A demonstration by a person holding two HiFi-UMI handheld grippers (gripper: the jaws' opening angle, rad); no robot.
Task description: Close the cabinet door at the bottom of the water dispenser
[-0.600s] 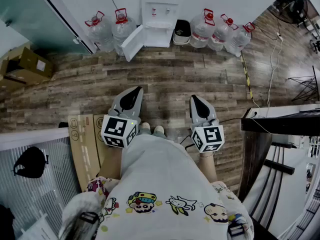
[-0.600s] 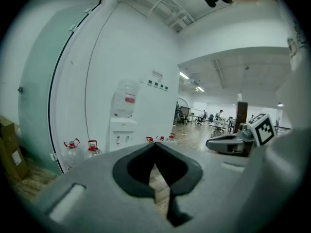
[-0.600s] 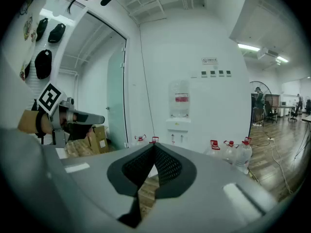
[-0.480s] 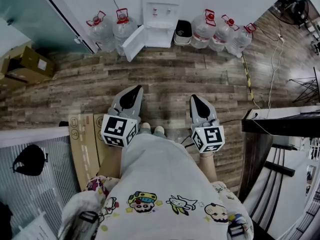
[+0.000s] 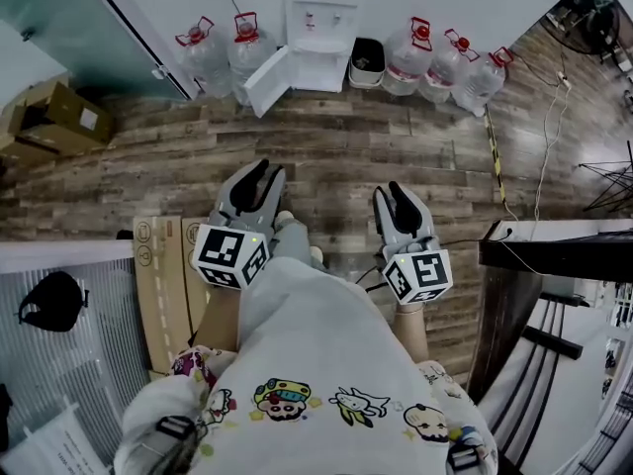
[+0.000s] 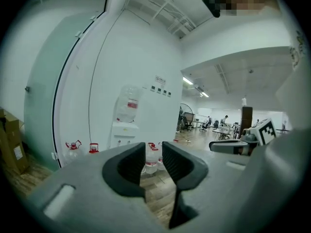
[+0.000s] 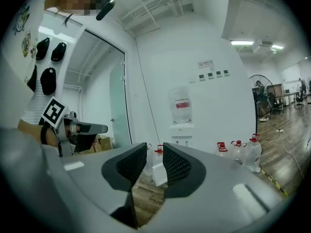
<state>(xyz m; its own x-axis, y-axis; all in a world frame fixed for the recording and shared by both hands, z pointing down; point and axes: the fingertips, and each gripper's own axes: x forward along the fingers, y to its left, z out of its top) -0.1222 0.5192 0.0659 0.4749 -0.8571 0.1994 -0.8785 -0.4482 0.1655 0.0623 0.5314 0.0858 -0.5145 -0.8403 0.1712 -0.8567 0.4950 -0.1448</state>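
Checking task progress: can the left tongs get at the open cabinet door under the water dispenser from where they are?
Probably not yet. The left tongs hang open near the person, with a wide stretch of wooden floor before the cabinet door. Nothing visibly blocks the way.

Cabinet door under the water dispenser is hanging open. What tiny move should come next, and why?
Probably a step forward over the wood floor toward the water dispenser. Its cabinet door stands swung out, and the left gripper and right gripper hover empty, jaws apart, far short of it.
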